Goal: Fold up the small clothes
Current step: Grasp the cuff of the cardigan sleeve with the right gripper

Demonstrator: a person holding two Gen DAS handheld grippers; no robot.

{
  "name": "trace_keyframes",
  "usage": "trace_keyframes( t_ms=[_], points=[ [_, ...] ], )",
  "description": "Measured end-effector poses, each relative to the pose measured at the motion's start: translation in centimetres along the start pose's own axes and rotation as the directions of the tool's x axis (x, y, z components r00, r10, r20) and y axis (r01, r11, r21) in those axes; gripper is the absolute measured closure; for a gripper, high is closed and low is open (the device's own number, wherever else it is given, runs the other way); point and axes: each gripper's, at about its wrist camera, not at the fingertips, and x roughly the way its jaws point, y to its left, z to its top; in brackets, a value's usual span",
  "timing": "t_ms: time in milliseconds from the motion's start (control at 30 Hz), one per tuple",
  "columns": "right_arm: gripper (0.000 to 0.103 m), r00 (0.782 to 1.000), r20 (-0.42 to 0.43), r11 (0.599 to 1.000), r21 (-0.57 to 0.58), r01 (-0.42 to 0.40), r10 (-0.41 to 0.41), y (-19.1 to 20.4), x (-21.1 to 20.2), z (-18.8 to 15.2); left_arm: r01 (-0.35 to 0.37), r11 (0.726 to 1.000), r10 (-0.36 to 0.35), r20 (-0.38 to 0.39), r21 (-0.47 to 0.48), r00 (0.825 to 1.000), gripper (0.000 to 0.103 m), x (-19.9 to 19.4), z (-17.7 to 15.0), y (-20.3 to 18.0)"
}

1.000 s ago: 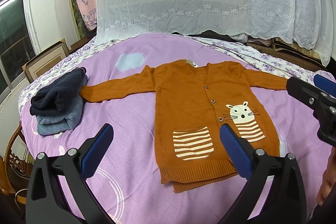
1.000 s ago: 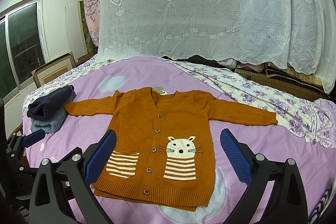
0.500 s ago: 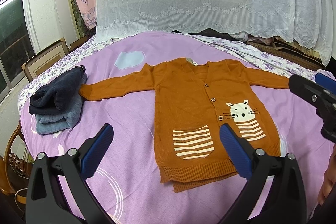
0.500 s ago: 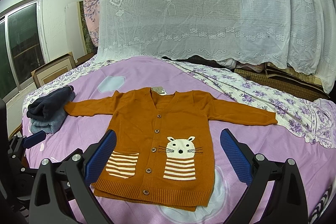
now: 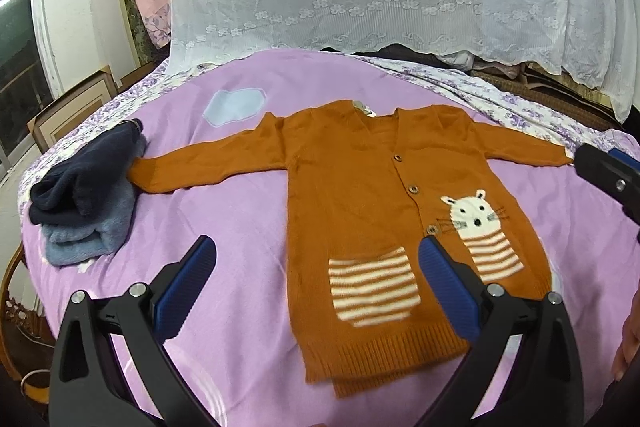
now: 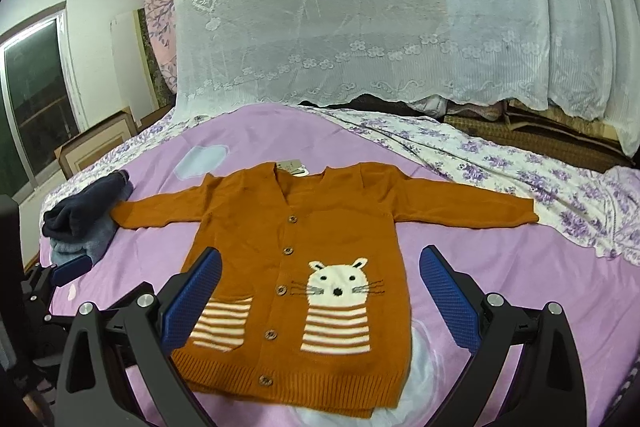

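The cardigan [image 6: 304, 259] lies flat, unfolded, sleeves spread, in the middle of the bed [image 6: 500, 267]; folded clothes [image 5: 84, 195] sit beside its sleeve; left gripper [image 5: 316, 279] and right gripper [image 6: 320, 287] hover agape, empty; folding hasn't begun, it seems.

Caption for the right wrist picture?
Open right gripper hovers over a brown cat cardigan spread flat on the purple bed.

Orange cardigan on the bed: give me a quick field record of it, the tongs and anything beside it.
garment: orange knitted button cardigan with white cat motif, flat, front up, sleeves spread
surface: purple bedsheet
left tongs: open, empty, over the cardigan's striped pocket side
right tongs: open, empty, over the lower front
neighbour: folded dark navy and grey-blue fleece pile, by one cuff
folding: not begun
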Motion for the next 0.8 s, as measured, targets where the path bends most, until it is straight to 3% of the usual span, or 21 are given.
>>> trace_keyframes(
  t_ms=[133, 367, 467, 567, 667, 733, 800],
  points=[
    [0.003, 0.998, 0.067, 0.999, 0.043, 0.000, -0.003, -2.7, 1.0, -0.4, 0.043, 0.999, -0.043, 0.000, -0.032, 0.999, 0.004, 2.7, 1.3, 0.7],
    [0.003, 0.997, 0.041, 0.972, 0.227, 0.053, -0.064, -9.6, 3.6, -1.1, 0.034, 0.998, -0.036, -0.039, -0.051, 0.999, 0.004, 7.7, 4.5, 0.7],
    [0.003, 0.998, 0.040, 0.937, 0.347, 0.033, -0.050, -13.1, 4.4, -1.5, 0.022, 1.000, -0.023, -0.056, -0.022, 0.998, 0.004, 9.3, 5.9, 0.0],
    [0.004, 0.999, 0.034, 0.875, 0.484, 0.014, -0.035, -16.5, 5.4, -2.0, 0.012, 0.999, -0.010, -0.057, 0.035, 0.998, 0.004, 10.9, 7.3, -1.4],
    [0.004, 0.999, 0.051, 0.763, 0.646, -0.040, 0.009, -20.1, 6.8, -2.8, 0.030, 0.998, -0.027, -0.065, 0.049, 0.998, 0.004, 12.7, 8.3, -2.5],
    [0.004, 0.997, 0.067, 0.658, 0.749, -0.071, 0.031, -22.4, 8.2, -3.5, 0.041, 0.998, -0.037, -0.087, 0.041, 0.996, 0.004, 14.4, 8.8, -3.2],
    [0.005, 0.996, 0.074, 0.593, 0.801, -0.087, 0.046, -23.9, 9.5, -3.6, 0.048, 0.999, -0.046, -0.113, 0.019, 0.993, 0.004, 16.3, 8.9, -3.8]
  ],
)
